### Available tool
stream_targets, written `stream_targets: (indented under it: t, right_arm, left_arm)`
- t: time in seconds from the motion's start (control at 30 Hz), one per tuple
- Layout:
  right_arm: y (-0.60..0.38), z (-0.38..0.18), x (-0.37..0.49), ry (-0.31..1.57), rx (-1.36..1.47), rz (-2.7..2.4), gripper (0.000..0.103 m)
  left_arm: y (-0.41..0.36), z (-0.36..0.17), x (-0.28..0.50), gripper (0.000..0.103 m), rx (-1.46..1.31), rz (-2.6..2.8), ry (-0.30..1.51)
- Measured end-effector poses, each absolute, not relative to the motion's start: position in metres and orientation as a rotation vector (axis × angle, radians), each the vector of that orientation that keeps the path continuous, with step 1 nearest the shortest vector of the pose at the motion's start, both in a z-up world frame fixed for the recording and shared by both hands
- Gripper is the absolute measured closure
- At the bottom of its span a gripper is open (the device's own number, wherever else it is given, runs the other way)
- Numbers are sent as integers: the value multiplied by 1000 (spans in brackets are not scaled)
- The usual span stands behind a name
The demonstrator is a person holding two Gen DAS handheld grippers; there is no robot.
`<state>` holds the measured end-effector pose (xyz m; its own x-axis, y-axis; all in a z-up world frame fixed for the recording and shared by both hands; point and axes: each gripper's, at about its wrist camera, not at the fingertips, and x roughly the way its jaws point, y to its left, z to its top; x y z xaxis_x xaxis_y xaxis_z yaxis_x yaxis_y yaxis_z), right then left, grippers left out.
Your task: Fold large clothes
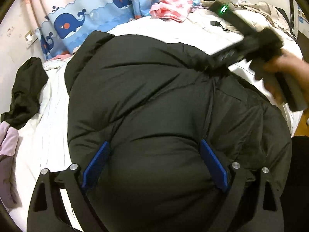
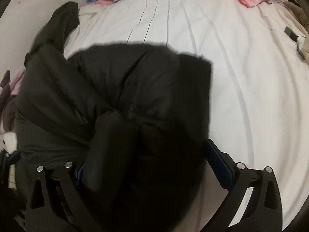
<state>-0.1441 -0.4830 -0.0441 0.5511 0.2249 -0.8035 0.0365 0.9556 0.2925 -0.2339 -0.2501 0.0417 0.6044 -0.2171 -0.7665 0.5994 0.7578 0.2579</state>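
A black puffer jacket (image 1: pixel 154 89) lies bunched on the white bed sheet (image 1: pixel 50 131). My left gripper (image 1: pixel 154 154) is open just above the jacket's near end, its blue pads (image 1: pixel 96 162) spread wide over the padding. In the left wrist view a hand (image 1: pixel 283 71) holds my right gripper (image 1: pixel 231 52), blurred, at the jacket's right edge with dark fur trim (image 1: pixel 270 38) over it. In the right wrist view my right gripper (image 2: pixel 146 152) stands wide open with a thick fold of the jacket (image 2: pixel 146 89) filling the gap. That fold hides most of its left pad.
Whale-print blue pillows (image 1: pixel 85 19) and a pink checked cloth (image 1: pixel 171 7) lie at the head of the bed. Another dark garment (image 1: pixel 27 89) and a lilac one (image 1: pixel 7 141) sit at the left. A small black charger (image 1: pixel 215 23) and heaped clothes (image 1: pixel 266 9) are far right.
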Motion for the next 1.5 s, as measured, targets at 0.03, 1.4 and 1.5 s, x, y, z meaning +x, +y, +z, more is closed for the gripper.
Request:
stream_targets:
  t: [0.03,1.4,1.5]
  right_arm:
    - [-482,-27,-157,932,255,85,6]
    - [-435,-28,-226,939,51,207,6]
    - [-429,-49,-216,982,85,206,6]
  left_arm:
    - [-250,46,-239,14,531,-477,781]
    - [-252,51,-262,7,430,-364,607]
    - [-256,56,-274,7,465,-359,596]
